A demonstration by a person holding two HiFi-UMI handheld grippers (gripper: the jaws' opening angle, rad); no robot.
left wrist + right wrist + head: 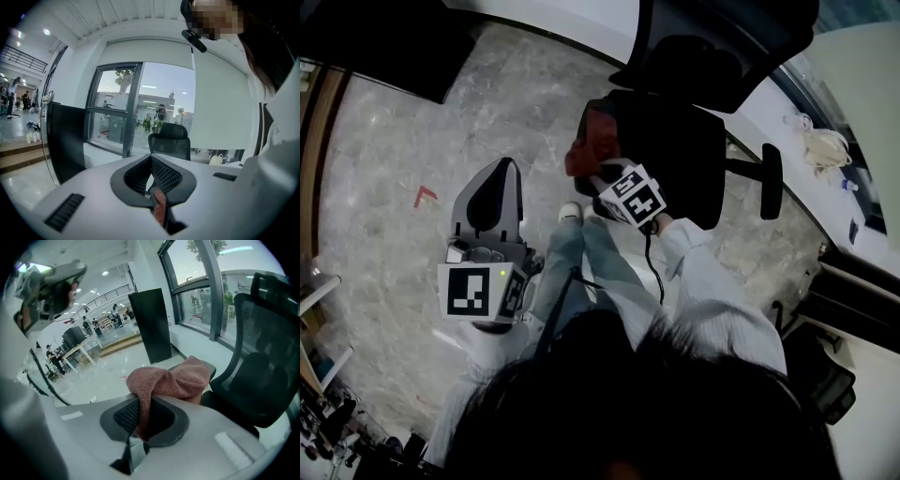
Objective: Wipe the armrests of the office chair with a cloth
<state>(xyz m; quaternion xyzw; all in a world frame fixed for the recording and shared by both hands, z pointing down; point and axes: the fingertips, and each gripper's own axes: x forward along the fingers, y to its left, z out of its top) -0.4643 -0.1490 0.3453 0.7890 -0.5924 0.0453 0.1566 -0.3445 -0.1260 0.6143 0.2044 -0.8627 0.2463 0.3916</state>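
Observation:
The black office chair [675, 141] stands ahead of me on the marble floor. A reddish-pink cloth [592, 141] lies bunched on its near armrest [212, 367], and my right gripper [602, 174] is shut on that cloth [173, 378], which hangs down between the dark pads [125, 414]. The chair's other armrest [771, 180] sticks out to the right, bare. My left gripper [499, 173] is held apart at the left over the floor, its jaws shut with nothing between them. In the left gripper view that gripper [151, 160] points toward the chair [169, 140] from a distance.
A black upright panel [150, 324] stands on the floor left of the chair. A white desk [862, 112] with a white bag [825, 150] runs along the right. The person's legs [581, 253] are between the grippers. A red mark [424, 195] is on the floor.

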